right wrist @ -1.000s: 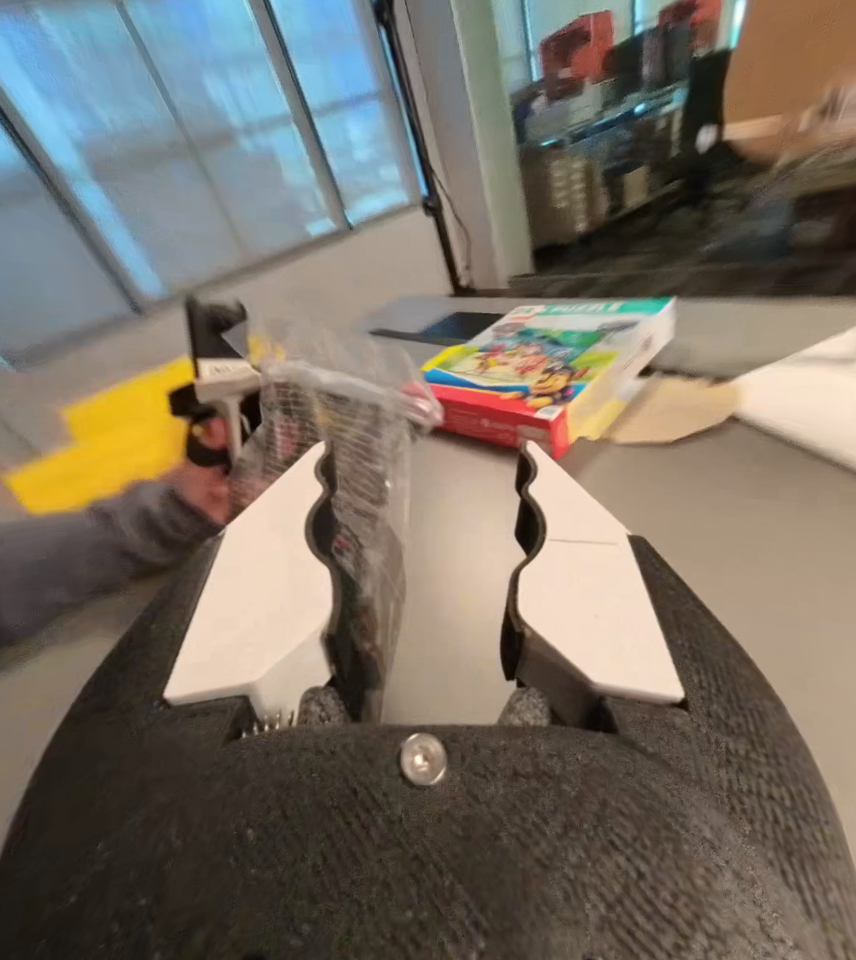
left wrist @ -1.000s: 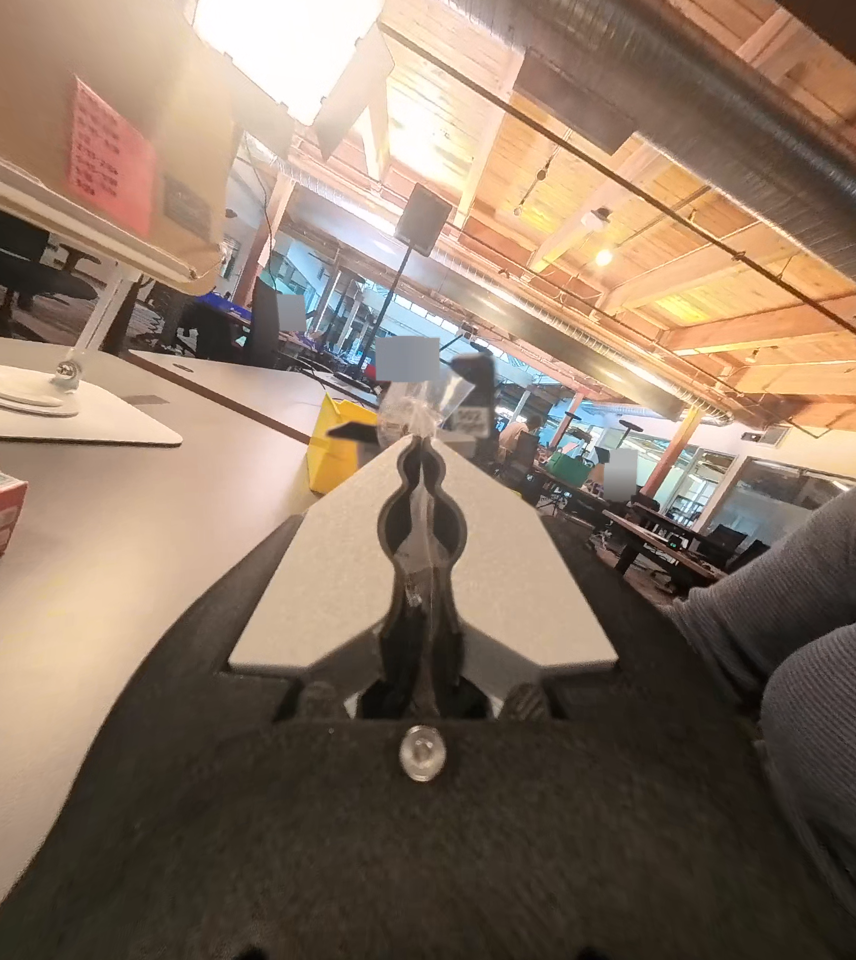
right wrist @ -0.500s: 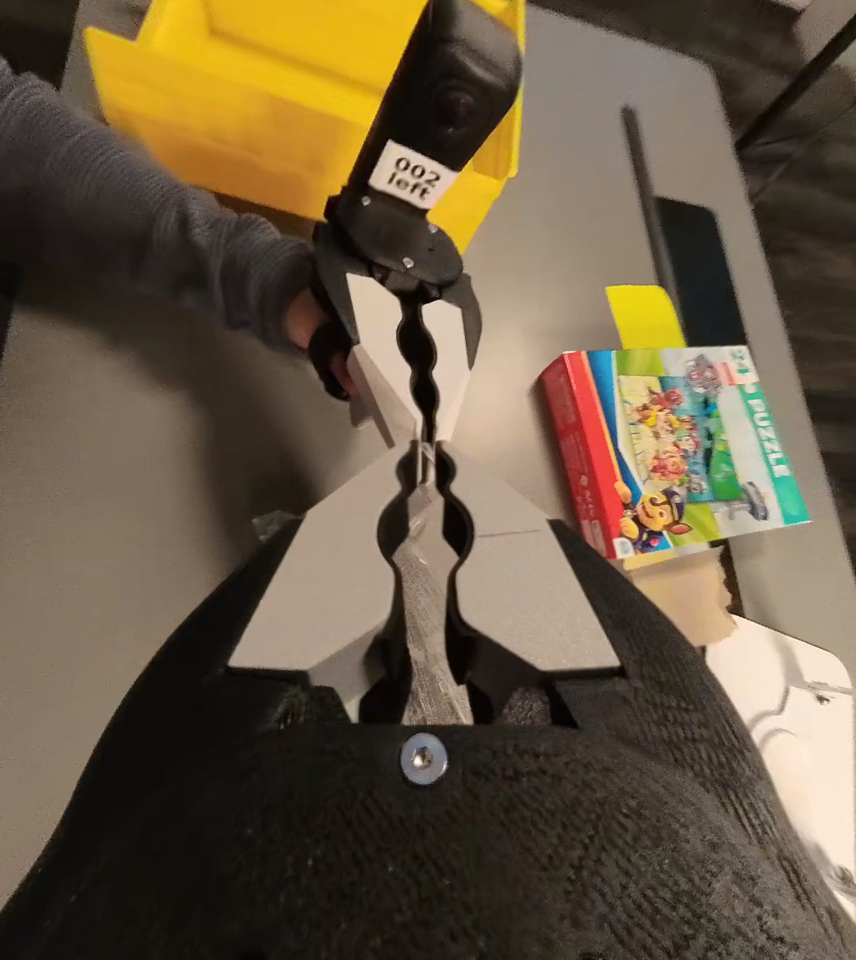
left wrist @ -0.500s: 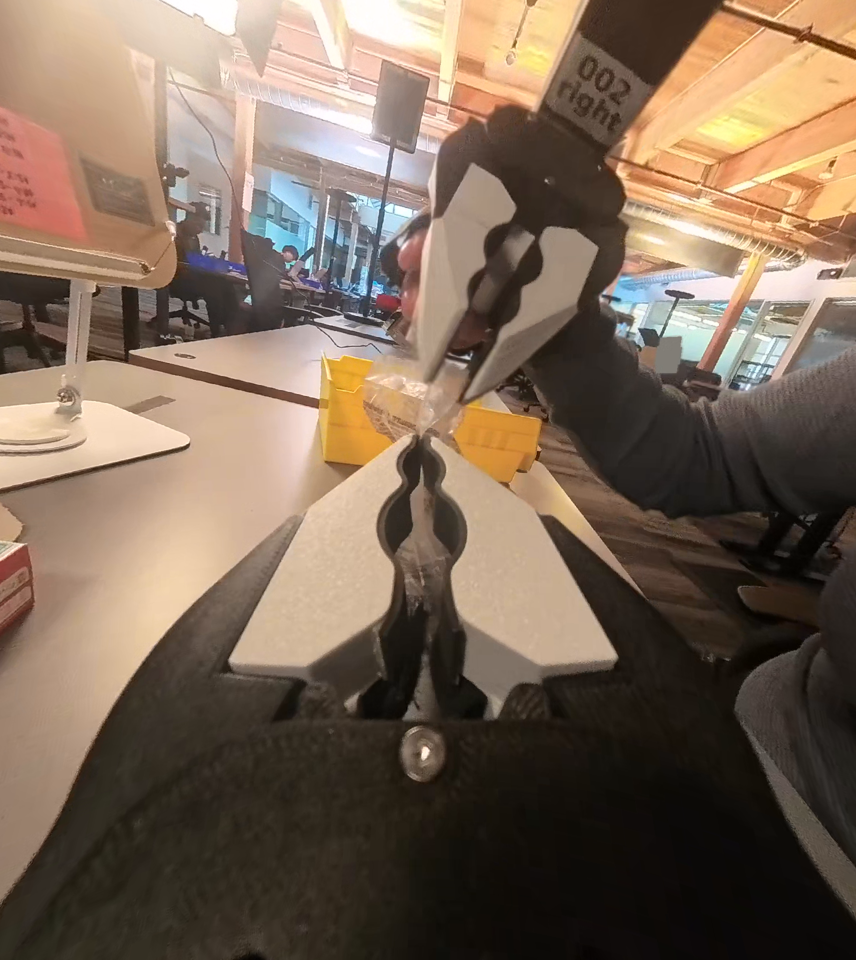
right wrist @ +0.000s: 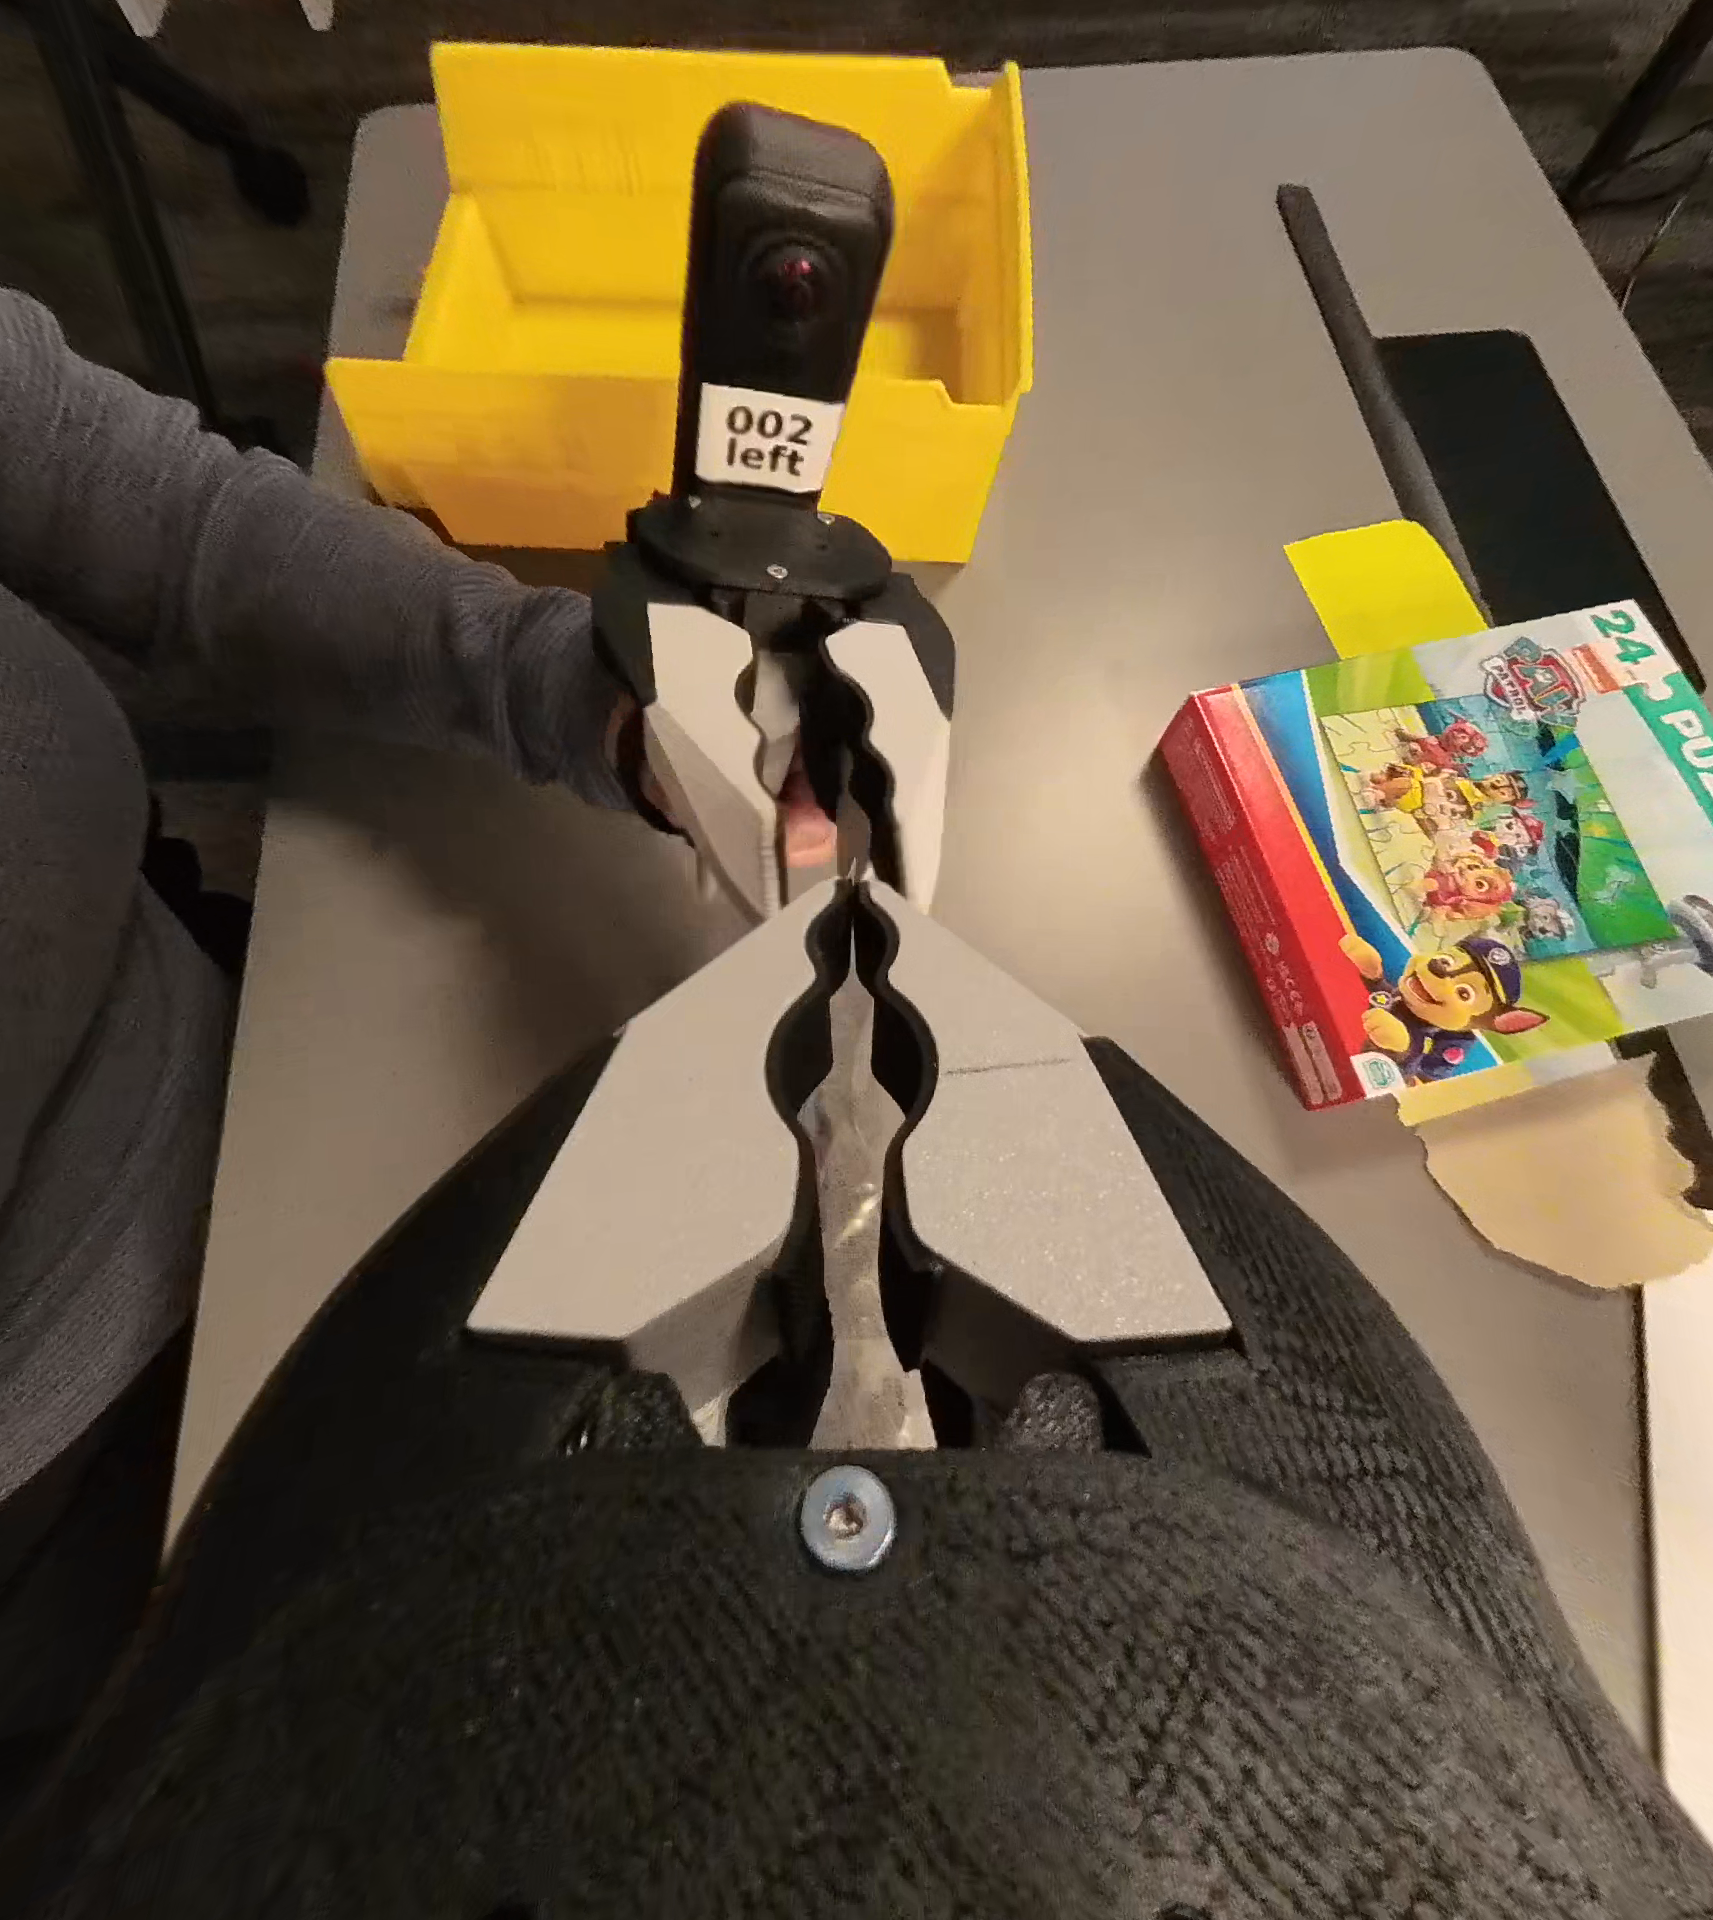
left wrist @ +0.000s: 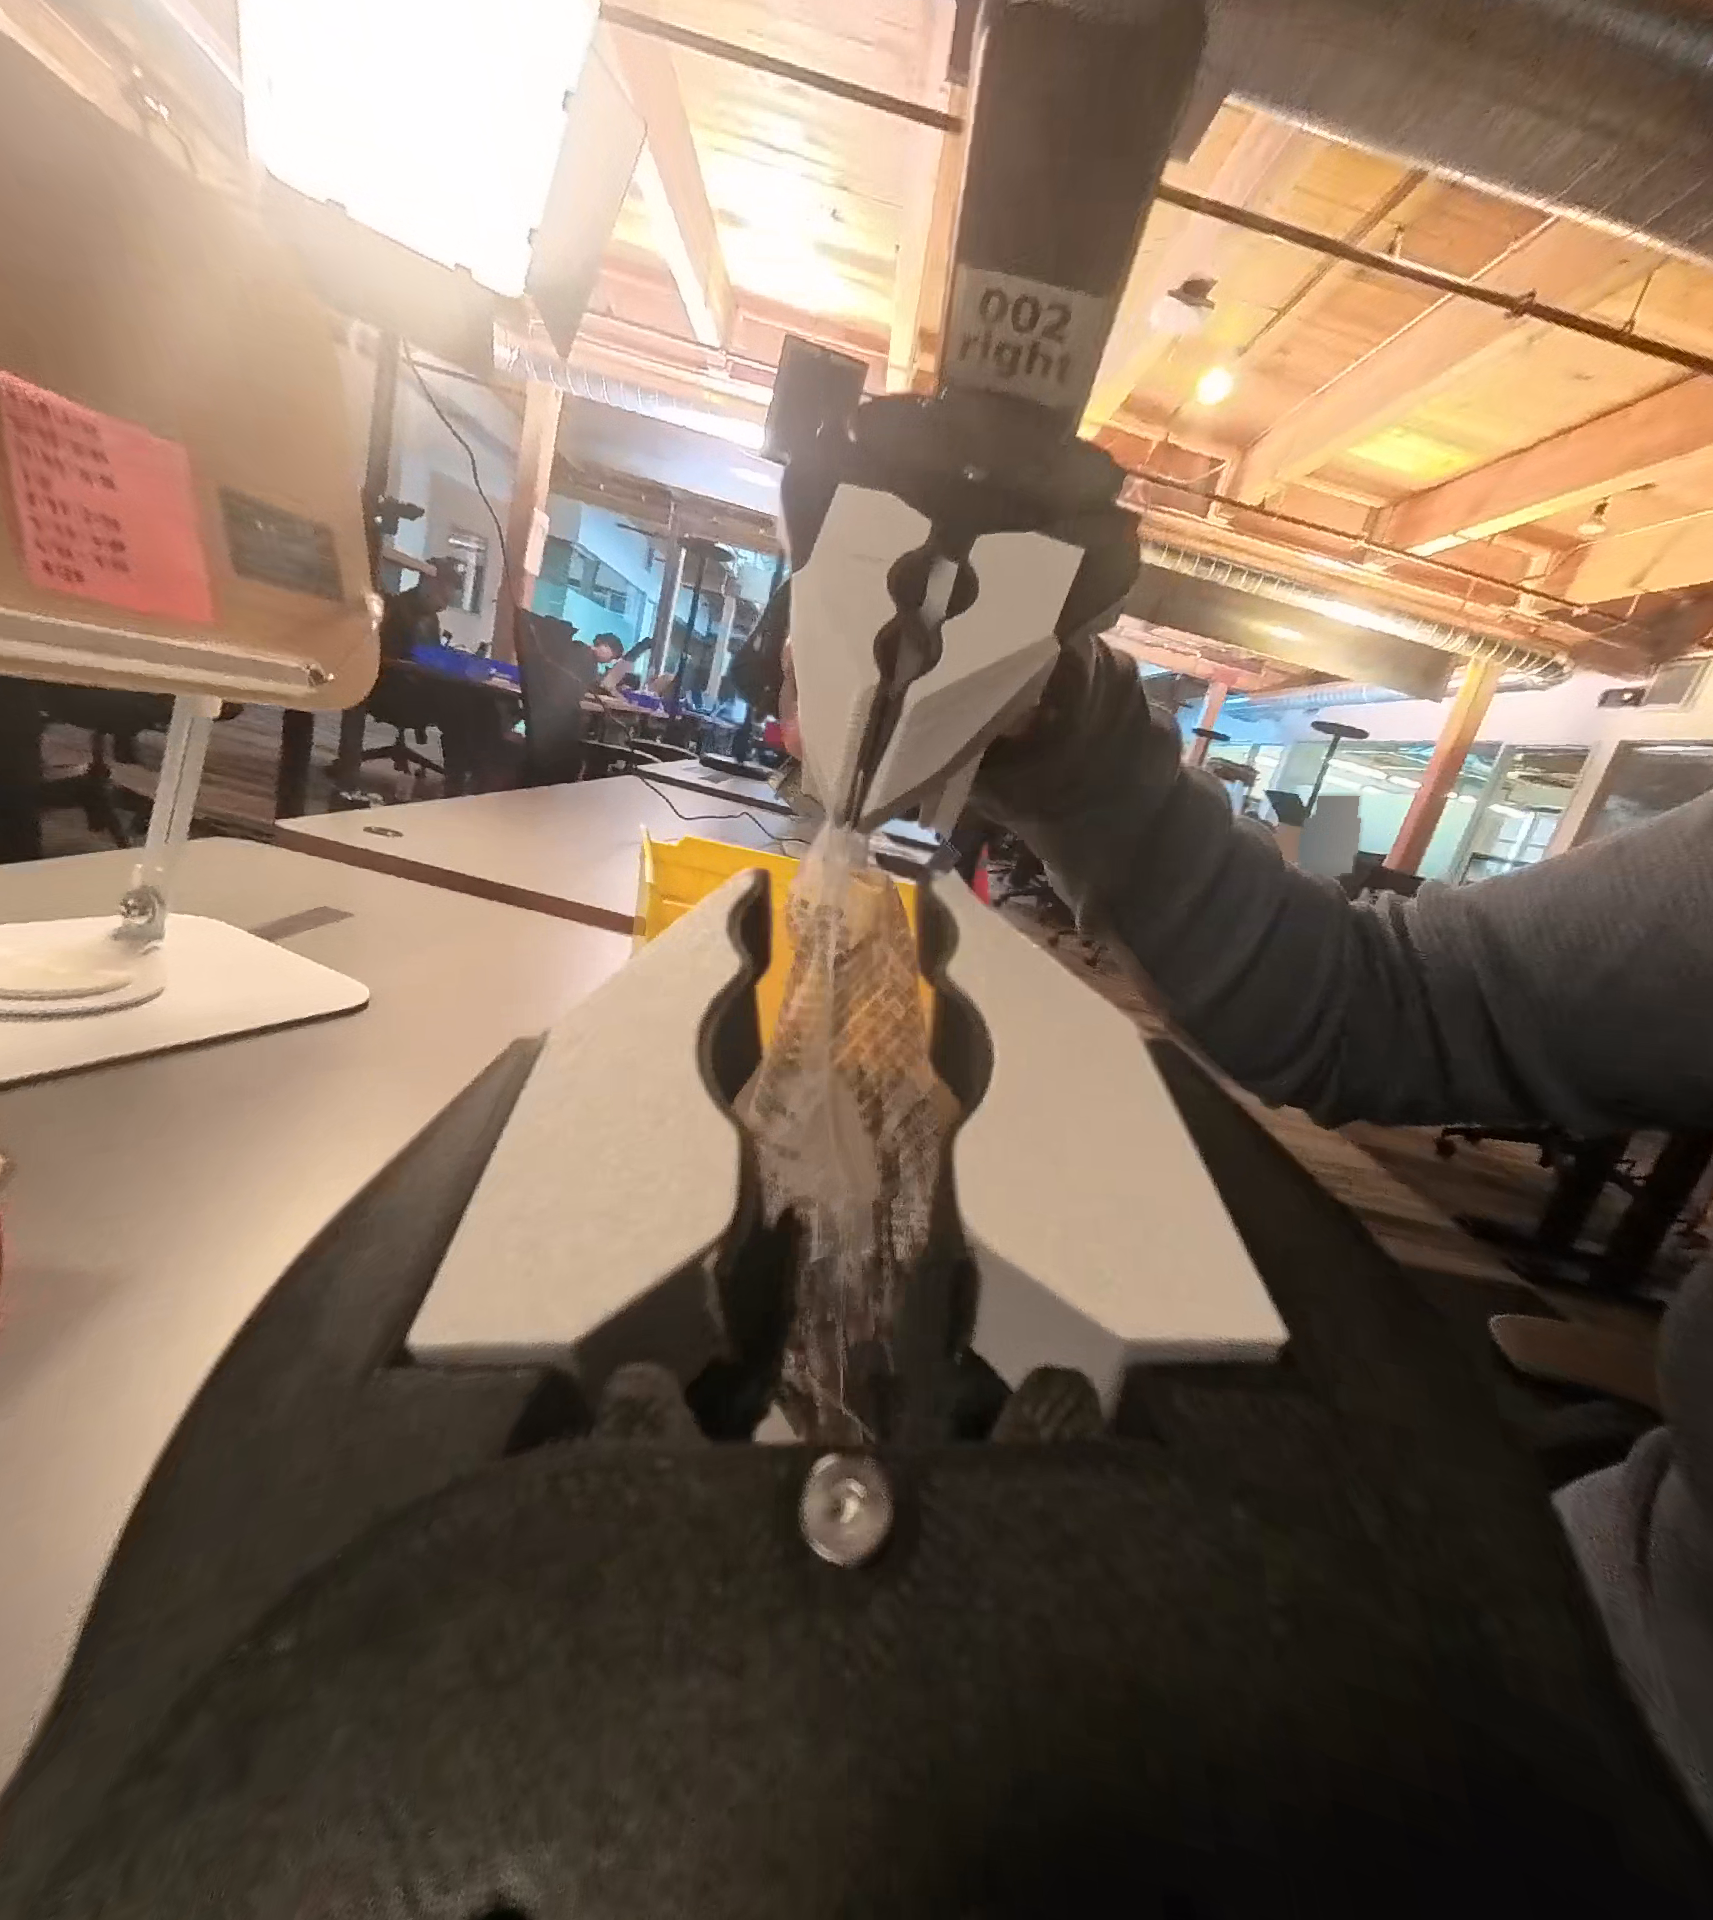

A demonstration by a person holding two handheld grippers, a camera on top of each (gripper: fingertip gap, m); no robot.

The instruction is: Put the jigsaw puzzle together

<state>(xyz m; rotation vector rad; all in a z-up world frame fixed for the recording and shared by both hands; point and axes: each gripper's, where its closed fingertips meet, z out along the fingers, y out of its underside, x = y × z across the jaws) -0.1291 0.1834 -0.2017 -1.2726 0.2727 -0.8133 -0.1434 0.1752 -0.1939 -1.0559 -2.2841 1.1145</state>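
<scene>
Since half a second ago the left gripper (left wrist: 844, 894) has parted its fingers; they now stand narrowly apart, with the clear plastic bag (left wrist: 847, 1049) between them, pads not pressing it. The right gripper (right wrist: 852, 896) is clamped on the bag's top, above the grey table (right wrist: 1091, 312), the yellow bin (right wrist: 540, 343) beyond, the puzzle box (right wrist: 1486, 852) right.

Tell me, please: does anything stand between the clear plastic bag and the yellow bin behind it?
Nothing visible does. The clear plastic bag hangs from the right hand-held gripper, between the left hand-held gripper's parted fingers; the yellow bin lies just beyond, open-topped.
</scene>
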